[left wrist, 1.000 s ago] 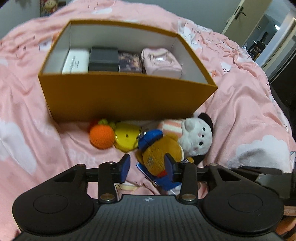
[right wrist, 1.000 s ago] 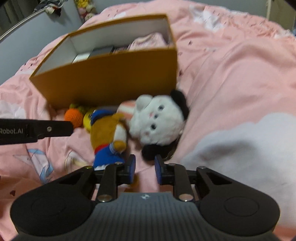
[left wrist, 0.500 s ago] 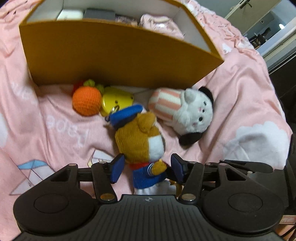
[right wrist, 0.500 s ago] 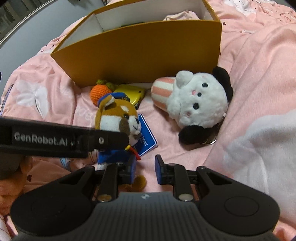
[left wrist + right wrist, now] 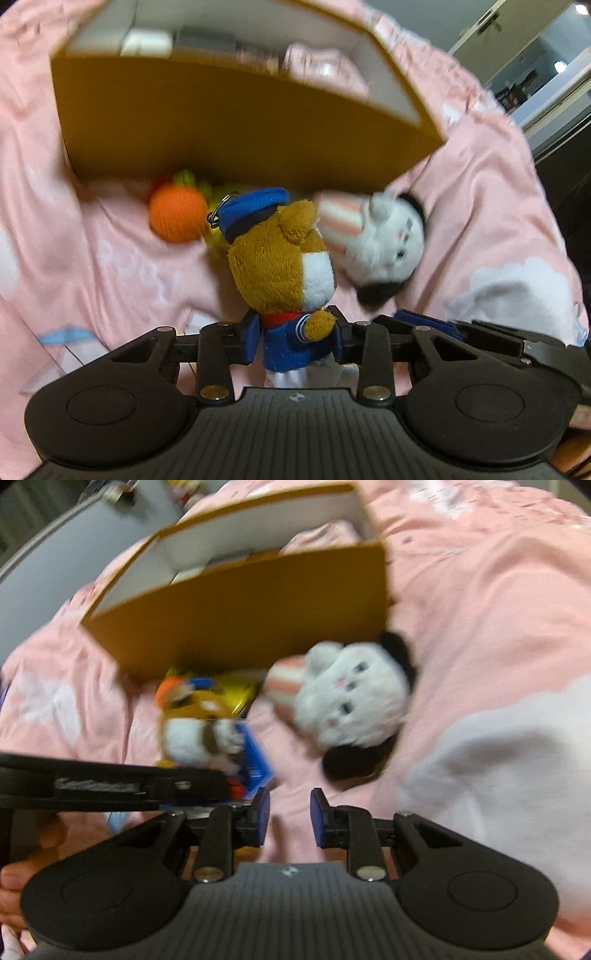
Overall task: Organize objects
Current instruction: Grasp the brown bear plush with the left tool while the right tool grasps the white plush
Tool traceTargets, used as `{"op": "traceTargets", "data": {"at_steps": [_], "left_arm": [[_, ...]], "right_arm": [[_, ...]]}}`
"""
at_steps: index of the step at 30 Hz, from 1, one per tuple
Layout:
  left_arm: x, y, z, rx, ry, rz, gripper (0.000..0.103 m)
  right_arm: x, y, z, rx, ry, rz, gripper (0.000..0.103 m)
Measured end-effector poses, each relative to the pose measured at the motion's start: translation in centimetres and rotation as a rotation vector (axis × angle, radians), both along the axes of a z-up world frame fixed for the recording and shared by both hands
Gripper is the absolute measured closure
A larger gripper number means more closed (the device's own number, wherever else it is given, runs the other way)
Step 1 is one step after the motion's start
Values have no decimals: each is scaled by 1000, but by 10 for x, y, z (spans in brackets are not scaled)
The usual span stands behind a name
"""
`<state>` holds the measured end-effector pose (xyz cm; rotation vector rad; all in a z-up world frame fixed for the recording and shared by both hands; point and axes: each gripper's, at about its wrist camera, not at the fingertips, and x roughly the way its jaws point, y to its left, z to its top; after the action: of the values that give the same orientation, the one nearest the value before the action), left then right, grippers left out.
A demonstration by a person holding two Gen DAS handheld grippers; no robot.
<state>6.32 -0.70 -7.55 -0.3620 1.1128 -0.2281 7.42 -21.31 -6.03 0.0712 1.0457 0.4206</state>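
Observation:
A brown plush toy point(image 5: 280, 266) in a blue cap and blue jacket stands upright in front of the orange box point(image 5: 221, 122). My left gripper point(image 5: 294, 339) is closing, and its blue pads press the toy's jacket from both sides. In the right wrist view the same toy point(image 5: 199, 734) shows blurred behind the left gripper's black arm point(image 5: 110, 786). My right gripper point(image 5: 290, 821) hovers over the bedspread, its jaws opening slightly with nothing between them. A white plush point(image 5: 351, 705) with black ears and a striped body lies just beyond it.
An orange knitted ball point(image 5: 177, 214) and a yellow item point(image 5: 236, 690) lie against the box's front wall. The box holds several small cases. A blue tag point(image 5: 255, 764) lies by the brown toy. Pink bedspread point(image 5: 480, 206) covers everything; a doorway is at the far right.
My left gripper's jaws widened, moved around the brown toy and closed on its blue jacket; the toy now stands upright. The right gripper has barely shifted.

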Motion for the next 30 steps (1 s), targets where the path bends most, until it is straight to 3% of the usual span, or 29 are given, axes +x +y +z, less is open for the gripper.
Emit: {"op": "traceTargets", "data": {"at_steps": [3, 6, 11, 15, 19, 24, 30], "left_arm": [[-2, 6, 14, 32, -71, 18, 61], [1, 9, 16, 77, -88, 34, 61], [4, 18, 9, 70, -65, 57, 61], [2, 23, 6, 56, -60, 66, 61], [-2, 26, 9, 69, -61, 63, 61], [-8, 31, 19, 122, -73, 66, 61], [-18, 38, 30, 118, -84, 30, 61]], "right_arm": [[4, -12, 3, 12, -13, -105, 66], [12, -12, -4, 11, 15, -131, 66], [29, -3, -17, -27, 34, -144, 65], [35, -2, -24, -53, 45, -154, 77], [24, 1, -13, -74, -15, -111, 90], [-1, 16, 20, -131, -174, 7, 97], [-17, 16, 51, -70, -203, 127, 101]]}}
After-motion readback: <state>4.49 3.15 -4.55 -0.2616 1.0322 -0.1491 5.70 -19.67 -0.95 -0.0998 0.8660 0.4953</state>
